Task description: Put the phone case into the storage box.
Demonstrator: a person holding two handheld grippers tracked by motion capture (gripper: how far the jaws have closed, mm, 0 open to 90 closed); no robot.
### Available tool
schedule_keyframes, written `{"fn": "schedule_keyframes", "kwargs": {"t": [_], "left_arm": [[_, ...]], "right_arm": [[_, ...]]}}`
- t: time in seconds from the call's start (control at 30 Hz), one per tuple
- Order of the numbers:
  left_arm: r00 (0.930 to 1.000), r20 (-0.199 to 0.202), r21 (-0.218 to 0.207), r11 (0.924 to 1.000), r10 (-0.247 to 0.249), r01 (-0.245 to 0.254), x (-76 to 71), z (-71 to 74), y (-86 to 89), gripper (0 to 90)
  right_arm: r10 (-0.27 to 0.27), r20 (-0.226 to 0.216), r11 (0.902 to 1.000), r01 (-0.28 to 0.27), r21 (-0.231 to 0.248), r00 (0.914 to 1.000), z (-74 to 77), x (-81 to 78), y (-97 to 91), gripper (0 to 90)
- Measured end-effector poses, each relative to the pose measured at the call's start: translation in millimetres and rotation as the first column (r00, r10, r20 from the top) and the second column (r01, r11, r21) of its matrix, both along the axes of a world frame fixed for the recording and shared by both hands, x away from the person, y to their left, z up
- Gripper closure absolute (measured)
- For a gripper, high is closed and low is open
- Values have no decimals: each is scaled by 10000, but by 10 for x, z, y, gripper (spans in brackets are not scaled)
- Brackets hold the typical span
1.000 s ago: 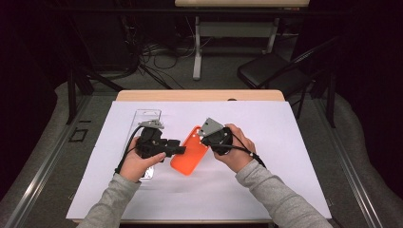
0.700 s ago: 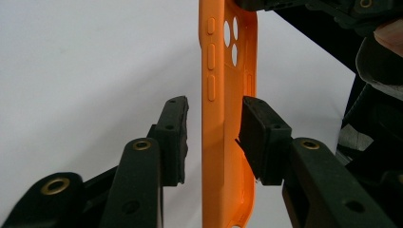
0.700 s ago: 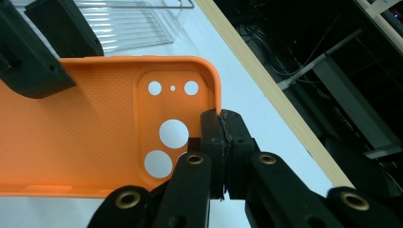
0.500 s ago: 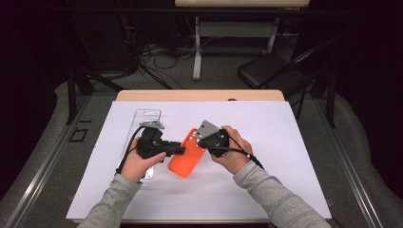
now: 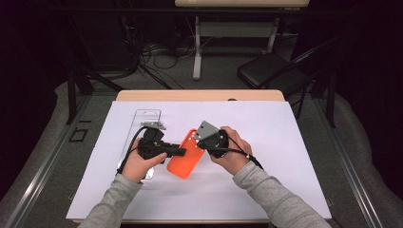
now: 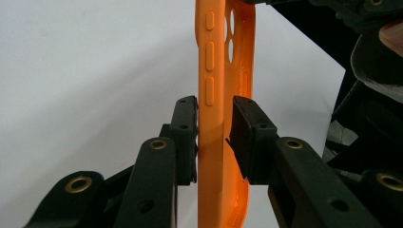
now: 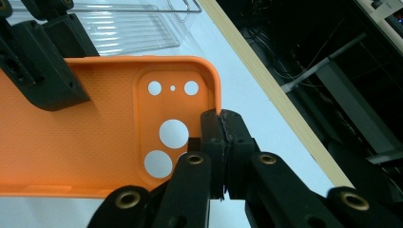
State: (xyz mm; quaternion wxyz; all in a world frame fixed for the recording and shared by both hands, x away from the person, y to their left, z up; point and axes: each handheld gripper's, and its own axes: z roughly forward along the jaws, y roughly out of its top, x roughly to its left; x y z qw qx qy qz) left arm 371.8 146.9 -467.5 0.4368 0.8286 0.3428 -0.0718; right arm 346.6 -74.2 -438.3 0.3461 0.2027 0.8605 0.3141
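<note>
Phone case: an orange phone case [image 5: 186, 155] was held up between my two grippers above the white sheet [image 5: 266, 142] that covered the table, near its middle, tilted so that its camera end pointed away from me and to the right.
My left gripper [image 5: 183, 152]: I held it level, pointing right at the case's long side. In the left gripper view [image 6: 214, 137] its jaws stood on either side of the case's thin side wall [image 6: 211, 118], just below the row of side buttons. The jaws had just been closing on that wall; the left pad lay against it, the right pad sat at the inner lip, and I could not tell for sure that it pressed.
My right gripper [image 5: 202, 142]: it was clenched on the case. In the right gripper view [image 7: 221, 130] the two jaws met almost flat together over the rim of the camera-end corner [image 7: 209, 90], right beside the round lens holes.
Case seen from my right gripper: the hollow inner face [image 7: 95, 128] was turned toward that camera, and a jaw of my other gripper [image 7: 50, 76] sat on it at the far left.
My hands: my left hand [image 5: 138, 164] and right hand [image 5: 233, 149] each wrapped a gripper body, grey sleeves coming in from below.
Clear tray: a see-through plastic tray [image 5: 145, 121] lay on the sheet just beyond my left gripper, apart from the case.
</note>
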Motion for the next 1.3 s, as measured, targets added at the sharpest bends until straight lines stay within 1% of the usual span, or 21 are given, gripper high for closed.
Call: {"fn": "schedule_keyframes", "kwargs": {"t": [0.17,0.53,0.67,1.3], "left_arm": [[10000,-65,71,10000,-29,30,12,-21,-1,740],[9997,-208,-27,9999,-162,162,17,-29,-5,787],[9995,-282,-83,9998,-160,158,21,-31,-1,793],[9981,-586,-207,9996,-200,189,46,-47,19,800]], "right_arm": [[36,-33,10000,-36,-64,10000,3,-13,6,894],[82,-21,10000,-82,2,10000,-3,-22,20,894],[80,-84,10000,-79,3,9999,1,-21,16,894],[118,-59,9999,-118,26,9999,-7,-17,25,894]]}}
